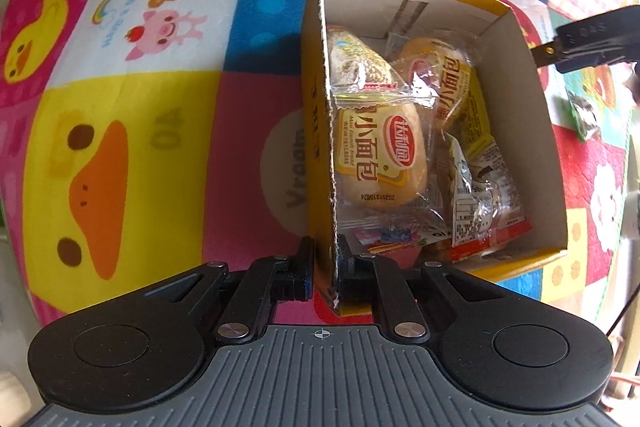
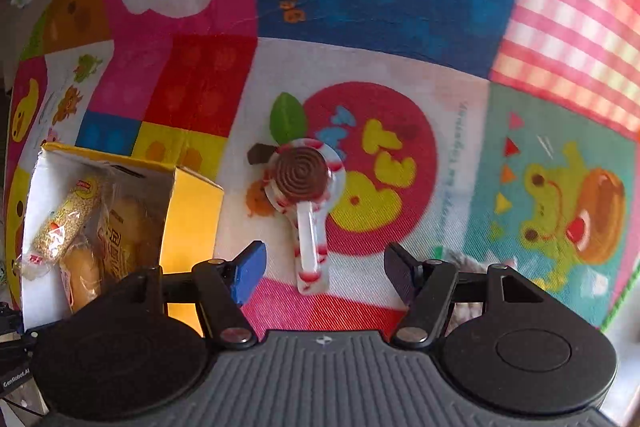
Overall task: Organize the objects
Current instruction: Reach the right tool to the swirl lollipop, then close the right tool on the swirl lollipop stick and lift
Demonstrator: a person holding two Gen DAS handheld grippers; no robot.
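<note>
Colourful cartoon-print play mat [image 2: 400, 67] underneath. Left gripper [image 1: 325, 267] pinches yellow cardboard box [image 1: 316, 131] wall; right gripper [image 2: 325, 267] wide open, empty, straddling wrapped chocolate spiral lollipop [image 2: 303, 175] stick beside box. Close squarely on stick, low.

Count: one yellow box [image 1: 516, 131]; inside, about four wrapped bread buns [image 1: 376, 163], one sesame bar [image 1: 360, 67]; one lollipop [image 2: 306, 183] ahead of jaws.
</note>
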